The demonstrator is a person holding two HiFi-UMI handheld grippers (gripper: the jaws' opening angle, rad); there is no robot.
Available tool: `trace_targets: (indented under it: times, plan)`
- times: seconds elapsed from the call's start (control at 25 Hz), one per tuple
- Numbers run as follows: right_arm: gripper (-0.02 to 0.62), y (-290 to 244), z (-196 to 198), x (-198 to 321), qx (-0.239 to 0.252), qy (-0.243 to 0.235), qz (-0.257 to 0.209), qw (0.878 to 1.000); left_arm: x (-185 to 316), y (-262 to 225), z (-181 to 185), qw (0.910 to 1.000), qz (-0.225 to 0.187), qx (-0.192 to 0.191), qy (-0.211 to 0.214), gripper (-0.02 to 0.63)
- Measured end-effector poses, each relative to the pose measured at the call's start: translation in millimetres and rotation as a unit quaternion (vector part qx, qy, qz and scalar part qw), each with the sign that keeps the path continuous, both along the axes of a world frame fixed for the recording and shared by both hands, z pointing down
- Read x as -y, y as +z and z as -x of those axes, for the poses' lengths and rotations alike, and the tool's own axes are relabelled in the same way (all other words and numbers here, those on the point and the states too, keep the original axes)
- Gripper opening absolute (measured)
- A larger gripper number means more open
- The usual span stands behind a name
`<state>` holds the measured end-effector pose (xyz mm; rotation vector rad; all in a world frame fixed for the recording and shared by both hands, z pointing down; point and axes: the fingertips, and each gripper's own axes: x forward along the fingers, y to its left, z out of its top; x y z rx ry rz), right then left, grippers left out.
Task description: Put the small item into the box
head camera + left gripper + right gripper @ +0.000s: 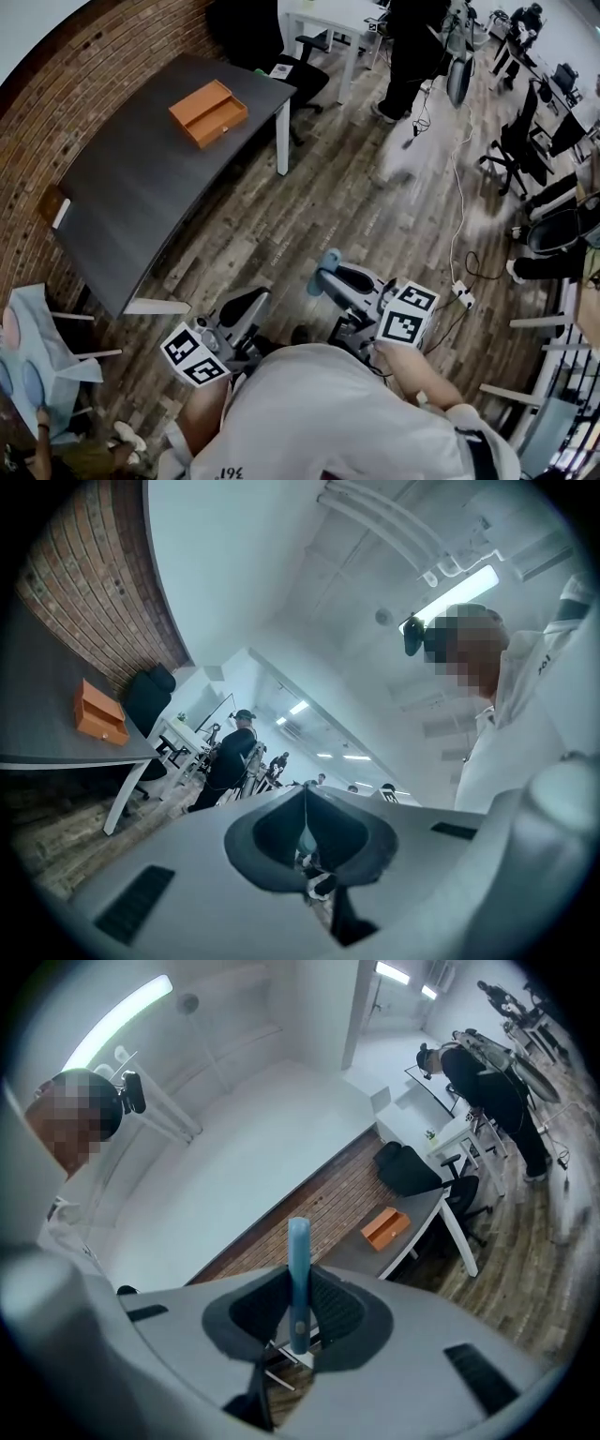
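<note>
Right gripper (298, 1321) pinches a thin blue stick (298, 1260). Left gripper (306, 829) is closed, w/ nothing in it. Orange box (208, 112) on dark grey table (131, 197) sits far left. Stick's not in yet.

One orange box (208, 112), one dark table (141, 197), one blue item (298, 1269), perhaps four black office chairs (514, 145)

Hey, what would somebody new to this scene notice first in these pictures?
The bright orange rectangular box stands out, sitting on the dark grey table beside the red brick wall. Nearer the person, the right gripper is clamped on a slim pale blue stick-like item that pokes out beyond its jaws.
</note>
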<state>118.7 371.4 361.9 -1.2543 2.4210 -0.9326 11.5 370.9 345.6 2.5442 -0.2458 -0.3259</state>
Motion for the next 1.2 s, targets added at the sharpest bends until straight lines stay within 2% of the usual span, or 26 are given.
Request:
trace_targets:
  times: [0.24,0.48,0.92,1.2]
  plan:
    - [0.08,9,1,9,0.014,-0.022,0.015,1.0,3,4,-1,0.9998,0.006,0.007,-0.018,0.012]
    - [0.08,15,10,36,0.014,-0.031,0.027,0.999,30,6,7,0.9996,0.011,0.004,-0.025,0.012]
    - [0.08,11,25,124,0.005,0.009,0.031,0.999,128,-3,21,0.9998,0.005,-0.012,0.012,0.012]
    - [0.08,12,50,181,-0.002,0.027,0.039,0.999,185,-3,46,0.9994,0.012,-0.013,0.03,0.012]
